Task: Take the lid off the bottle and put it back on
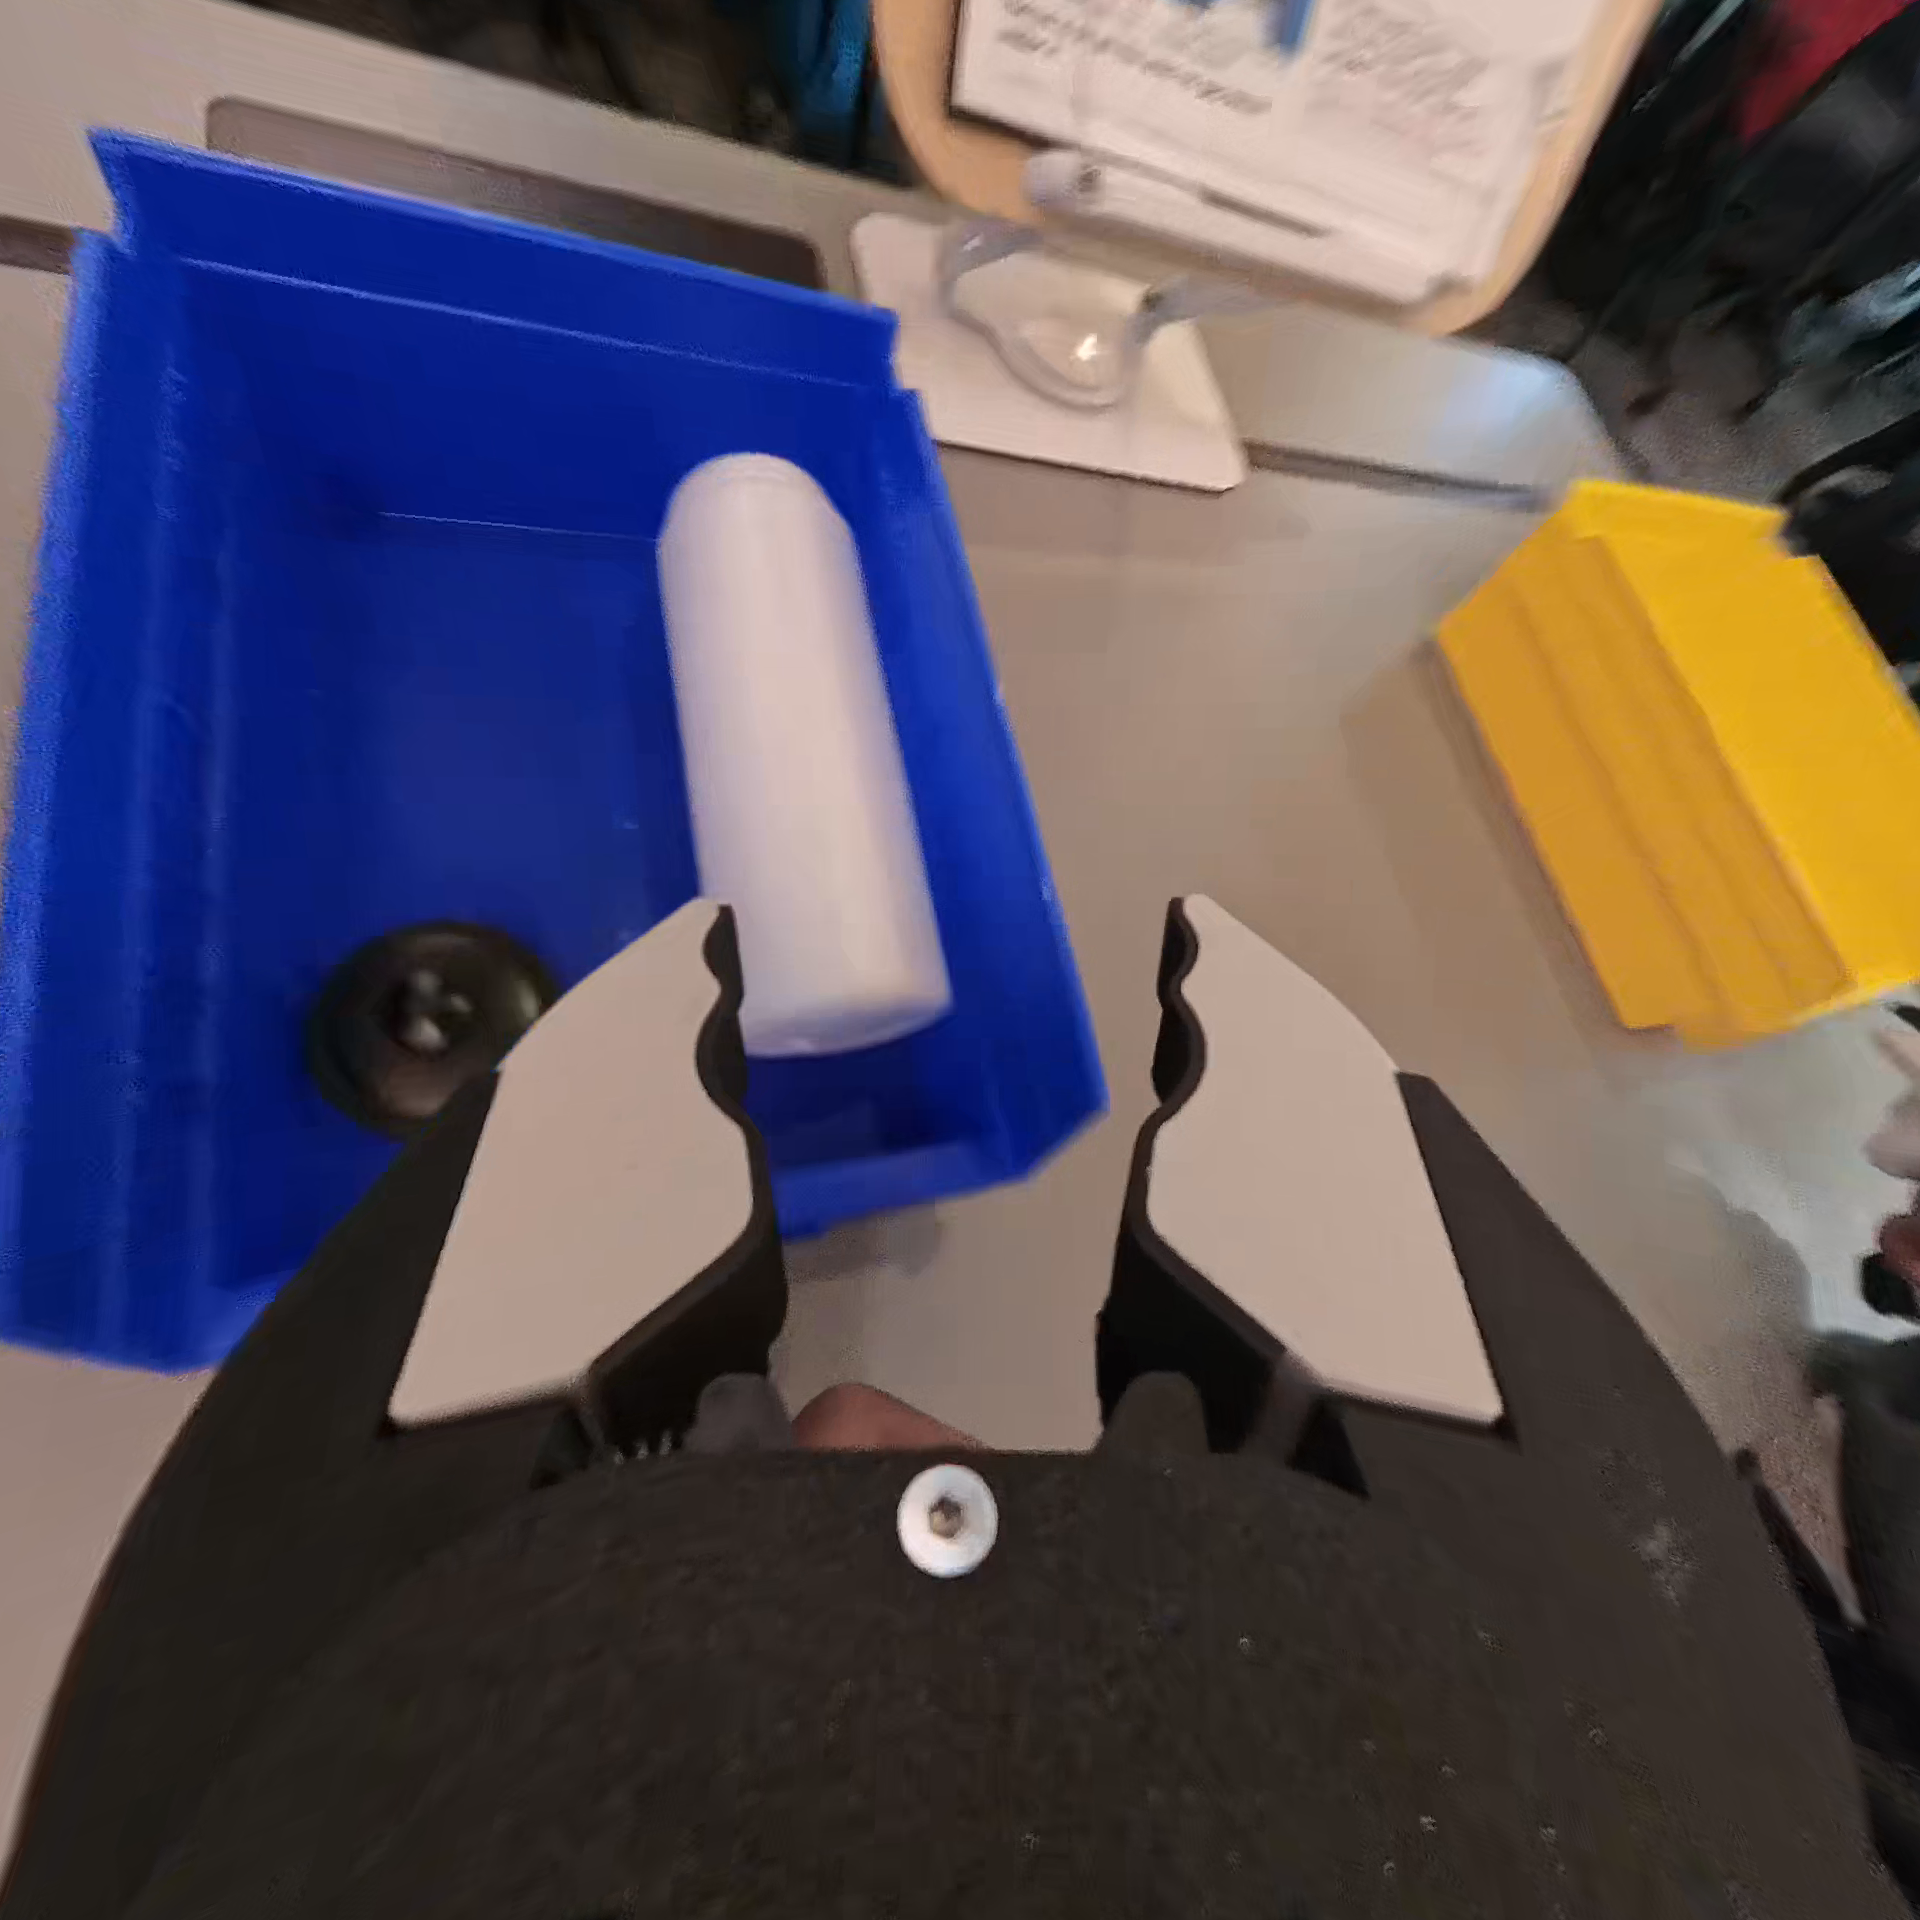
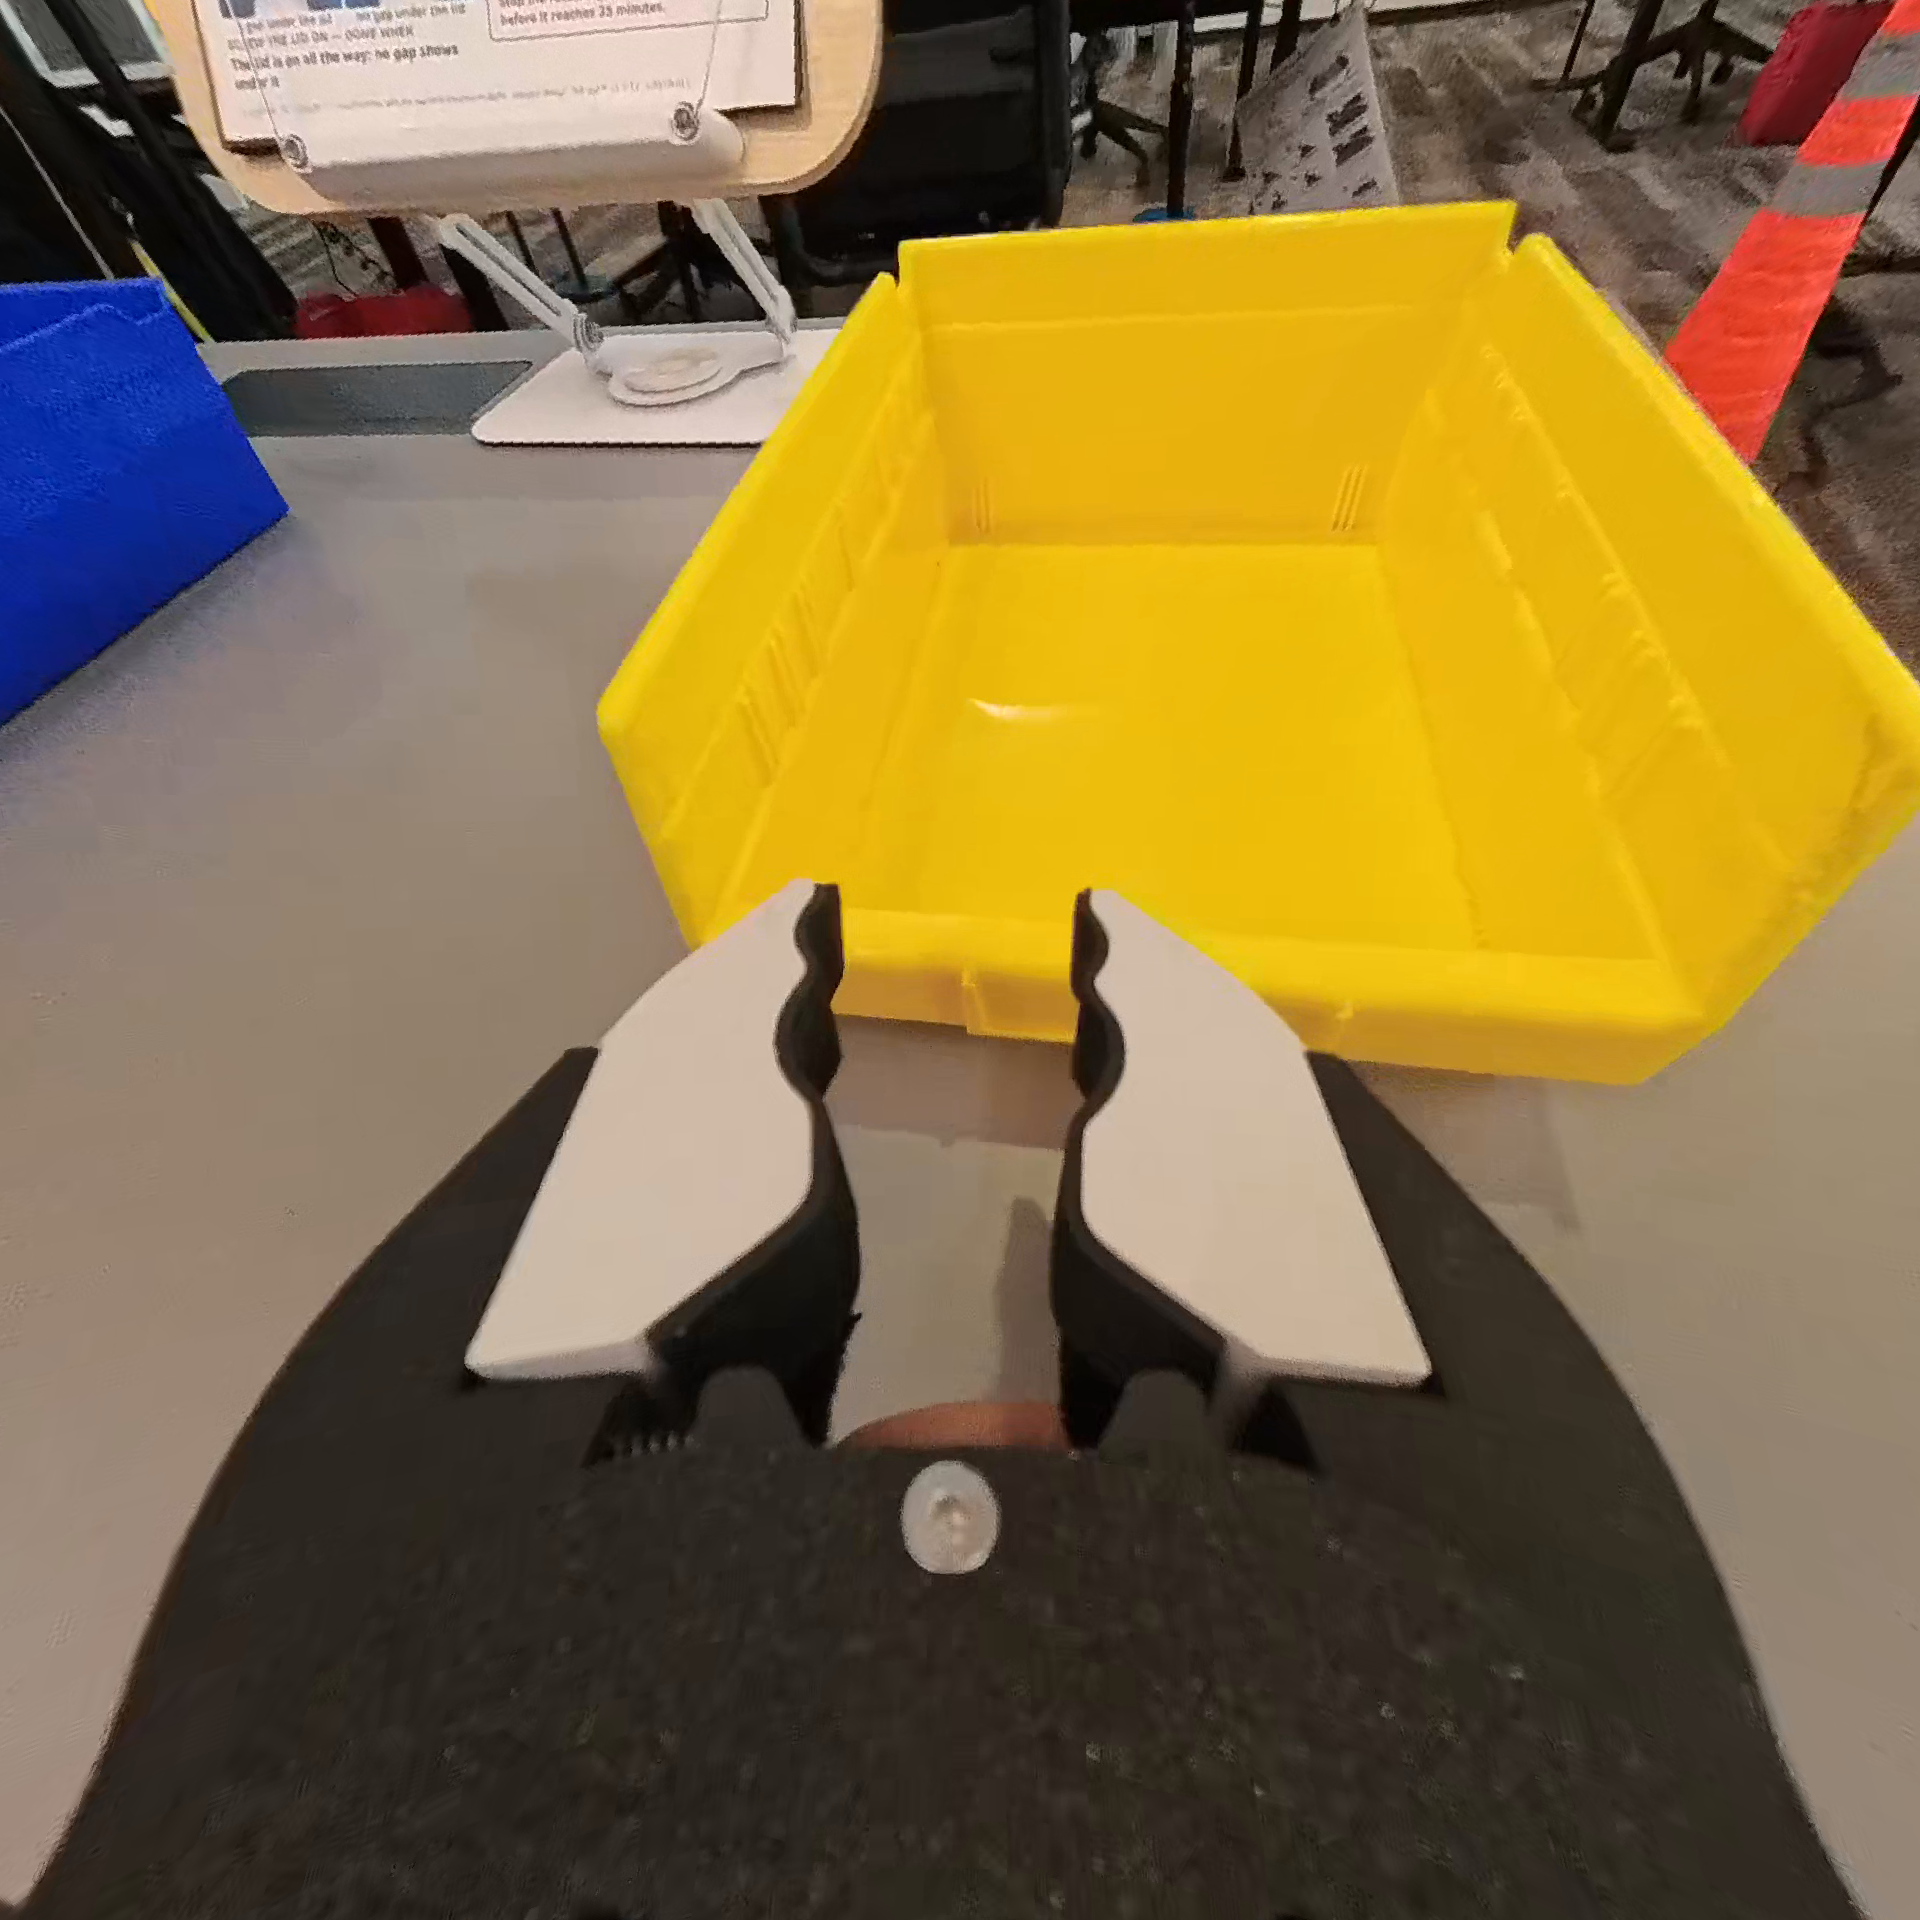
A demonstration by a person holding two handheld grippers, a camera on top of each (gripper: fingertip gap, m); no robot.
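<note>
My left gripper (image 1: 951, 914) hangs above the near right corner of the blue bin (image 1: 312, 436), tilted down toward it, its jaws spread wide with nothing between them. The left fingertip overlaps the near end of the white bottle (image 1: 795, 748) in the picture, but I cannot tell whether it touches; the view is motion-blurred. The bottle lies on its side on the bin floor, along the right wall, its long axis running away from me. Its black lid (image 1: 426, 1013) is off and sits apart on the bin floor, just left of the bottle's near end, by the near wall, partly hidden behind my left finger. To the right, well apart on the grey table (image 1: 1195, 675), stands the yellow bin (image 1: 1662, 769), seen from its outer side.

My right gripper (image 2: 951, 904) is held level and low over the table, pointing straight at the low front wall of the yellow bin (image 2: 1195, 727), fingertips just short of that lip. Its jaws stand parted, narrower than the left pair, and hold nothing. The yellow bin shows only its bare floor. The blue bin's corner (image 2: 114, 478) sits off to the left. At the table's far edge a white stand (image 2: 644, 384) carries a wooden board with a printed sheet (image 2: 520, 94).
</note>
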